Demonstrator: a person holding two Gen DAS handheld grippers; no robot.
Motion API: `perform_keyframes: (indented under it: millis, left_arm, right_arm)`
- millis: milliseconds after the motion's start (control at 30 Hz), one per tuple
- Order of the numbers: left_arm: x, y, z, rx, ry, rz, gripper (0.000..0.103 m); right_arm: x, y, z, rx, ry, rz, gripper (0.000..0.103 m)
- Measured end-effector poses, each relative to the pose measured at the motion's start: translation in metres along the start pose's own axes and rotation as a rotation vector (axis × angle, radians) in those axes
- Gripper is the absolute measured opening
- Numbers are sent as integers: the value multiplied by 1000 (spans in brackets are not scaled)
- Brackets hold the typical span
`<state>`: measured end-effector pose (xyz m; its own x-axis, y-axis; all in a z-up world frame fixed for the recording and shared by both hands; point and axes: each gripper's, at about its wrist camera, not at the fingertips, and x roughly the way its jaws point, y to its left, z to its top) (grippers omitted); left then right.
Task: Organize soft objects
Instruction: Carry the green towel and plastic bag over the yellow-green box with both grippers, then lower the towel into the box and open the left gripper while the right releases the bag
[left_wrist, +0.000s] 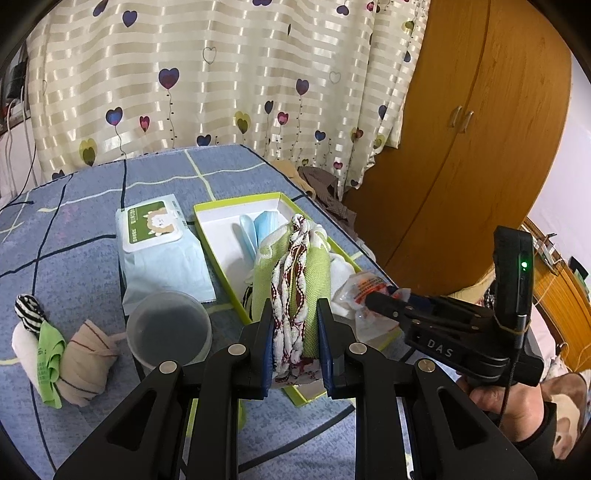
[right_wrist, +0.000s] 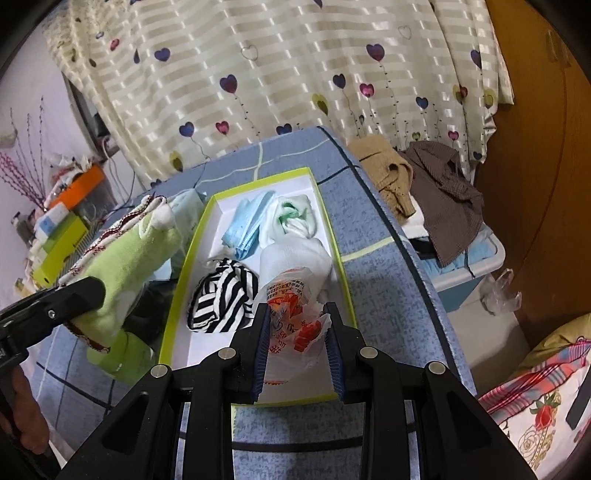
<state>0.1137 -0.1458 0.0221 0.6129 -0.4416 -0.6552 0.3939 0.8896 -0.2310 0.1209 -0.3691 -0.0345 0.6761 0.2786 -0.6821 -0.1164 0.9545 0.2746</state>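
My left gripper (left_wrist: 295, 314) is shut on a light green cloth with white and maroon trim (left_wrist: 306, 273), held upright over the near end of a green-rimmed white box (left_wrist: 236, 201). My right gripper (right_wrist: 297, 314) is shut on a crumpled clear plastic bag with red print (right_wrist: 291, 299), low over the near end of the same box (right_wrist: 184, 266). Inside the box lie a blue face mask (right_wrist: 245, 221), a white and green cloth (right_wrist: 295, 216), a white rolled cloth (right_wrist: 295, 258) and a black-and-white striped cloth (right_wrist: 221, 295). In the right wrist view, the left gripper (right_wrist: 92, 291) and green cloth (right_wrist: 129, 258) sit left of the box.
On the blue checked tablecloth (left_wrist: 92, 221) left of the box are a wet-wipes pack (left_wrist: 159, 240), a clear plastic tub (left_wrist: 170, 328) and a bundle of rolled socks (left_wrist: 66, 354). A wooden wardrobe (left_wrist: 480, 147) and a clothes pile on a bin (right_wrist: 436, 184) stand to the right.
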Motion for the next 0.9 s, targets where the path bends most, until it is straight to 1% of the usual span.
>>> perform_keyframes:
  millis: [267, 533, 733, 767, 833, 867, 900]
  left_arm:
    - [9, 1, 1, -8, 15, -2, 21]
    - [17, 3, 3, -19, 25, 3, 21]
    - [24, 3, 4, -22, 36, 2, 21]
    - [25, 3, 4, -20, 37, 1, 21]
    - [27, 1, 4, -16, 42, -3, 21]
    - [28, 0, 3, -14, 46, -6, 21]
    - [29, -2, 3, -12, 50, -8, 21]
  right_arm:
    - [19, 3, 12, -36, -2, 3, 27]
    - [41, 6, 30, -73, 3, 22, 27]
    - [49, 8, 37, -104, 12, 52, 28]
    - [47, 7, 36, -105, 12, 60, 29]
    - [45, 5, 33, -100, 13, 60, 39]
    - [44, 3, 31, -96, 14, 55, 48]
    - [41, 0, 28, -91, 14, 45, 52]
